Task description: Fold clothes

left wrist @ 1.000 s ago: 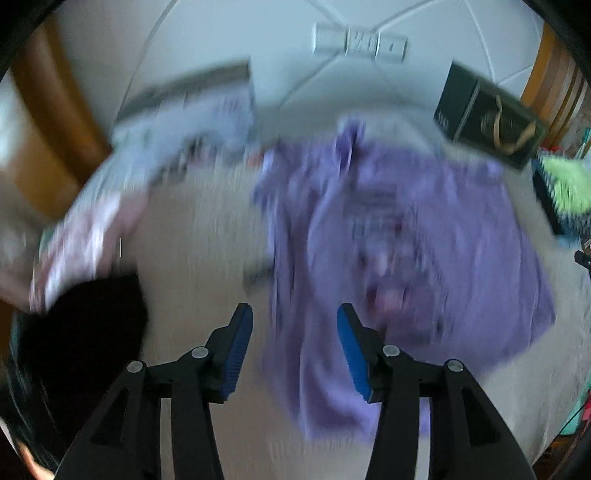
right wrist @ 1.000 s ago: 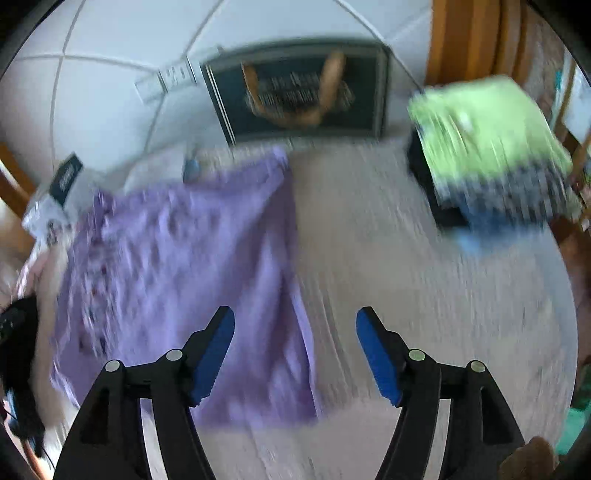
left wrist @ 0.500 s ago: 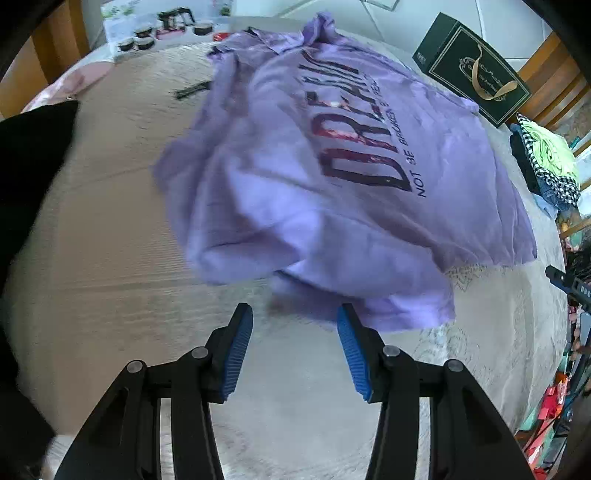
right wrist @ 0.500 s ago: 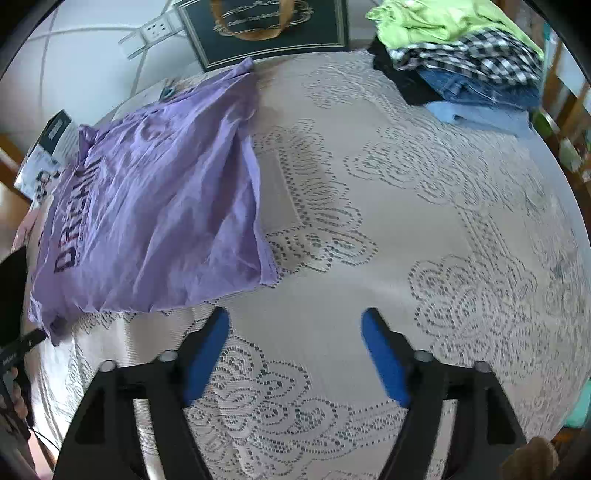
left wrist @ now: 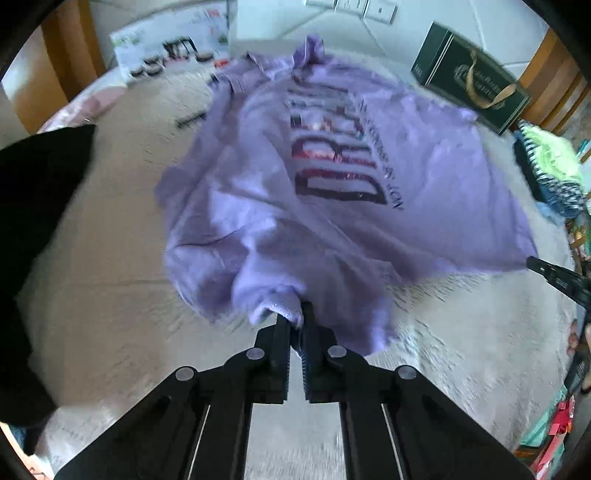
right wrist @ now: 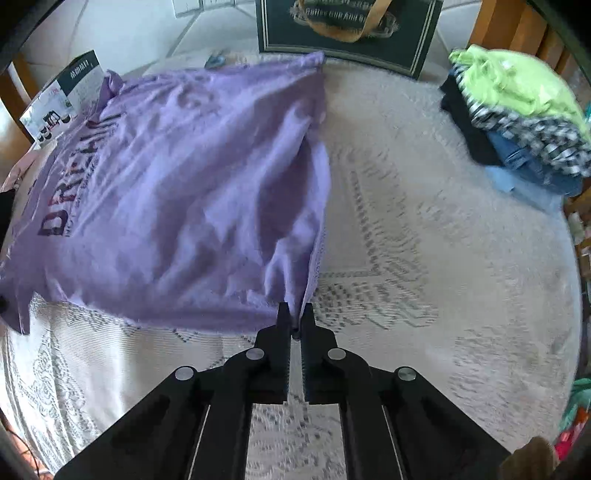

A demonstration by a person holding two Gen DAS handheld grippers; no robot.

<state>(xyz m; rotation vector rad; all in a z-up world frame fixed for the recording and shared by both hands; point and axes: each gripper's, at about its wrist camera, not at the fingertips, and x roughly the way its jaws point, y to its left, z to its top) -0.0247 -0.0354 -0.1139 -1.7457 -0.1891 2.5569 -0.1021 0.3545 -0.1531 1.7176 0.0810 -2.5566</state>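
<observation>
A purple T-shirt [left wrist: 332, 177] with dark lettering lies spread on a cream lace cloth [left wrist: 92, 258]. In the left wrist view my left gripper [left wrist: 295, 317] is shut on a bunched sleeve end at the shirt's near edge. The same purple T-shirt [right wrist: 177, 192] fills the left half of the right wrist view. There my right gripper [right wrist: 295, 321] is shut on the shirt's near bottom corner, where the hem meets the side seam. The tip of the other gripper [left wrist: 557, 277] shows at the right edge of the left wrist view.
A dark green gift box [right wrist: 347, 26] stands at the far edge by the wall. A pile of folded clothes [right wrist: 517, 122] with a lime top lies at the right. A white printed carton [left wrist: 173, 44] and a black garment [left wrist: 33, 221] sit on the left.
Both grippers moved in to the shirt's near edge and went from open to shut on the cloth. The left one now holds the sleeve end, the right one the bottom corner.
</observation>
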